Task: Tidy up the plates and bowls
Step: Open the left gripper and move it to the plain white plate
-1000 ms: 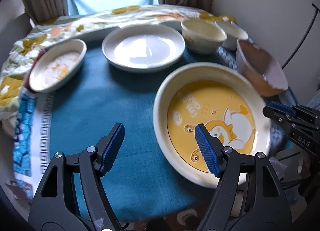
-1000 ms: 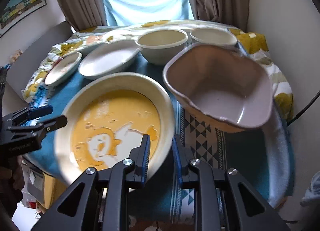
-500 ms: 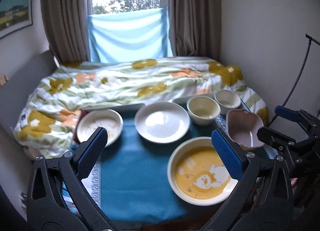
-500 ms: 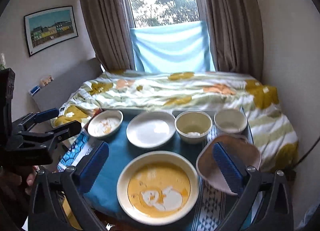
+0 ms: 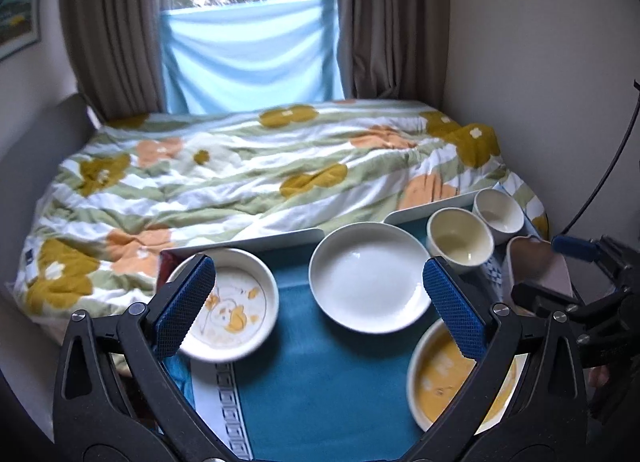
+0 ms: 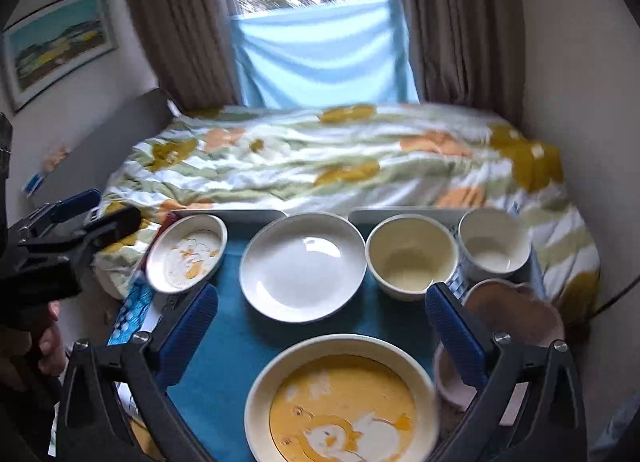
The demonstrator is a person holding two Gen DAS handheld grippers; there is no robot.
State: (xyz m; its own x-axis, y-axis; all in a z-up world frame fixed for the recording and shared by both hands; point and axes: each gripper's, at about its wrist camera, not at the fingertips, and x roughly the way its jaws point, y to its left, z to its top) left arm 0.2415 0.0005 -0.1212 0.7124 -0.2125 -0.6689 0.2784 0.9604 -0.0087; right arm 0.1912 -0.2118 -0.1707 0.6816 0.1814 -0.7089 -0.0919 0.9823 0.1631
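Observation:
On a teal cloth lie a large yellow cartoon plate (image 6: 344,402) (image 5: 448,378) at the front, a plain white plate (image 6: 302,266) (image 5: 370,276) behind it, and a small cartoon dish (image 6: 186,254) (image 5: 236,306) at the left. A cream bowl (image 6: 412,258) (image 5: 460,240), a white bowl (image 6: 494,246) (image 5: 498,209) and a pink wavy bowl (image 6: 520,314) (image 5: 536,266) stand at the right. My left gripper (image 5: 320,302) is open and empty above the cloth. My right gripper (image 6: 320,322) is open and empty above the yellow plate.
The dishes sit on a small table with a teal cloth (image 5: 312,382) against a bed with a flowered quilt (image 5: 260,177). Walls stand close at the right (image 5: 540,41). Curtains and a window are behind the bed. A patterned mat (image 6: 456,282) lies under the right bowls.
Both grippers have pulled back and up from the yellow plate and opened wide. The views have tilted from close above the dishes to the whole table and bed.

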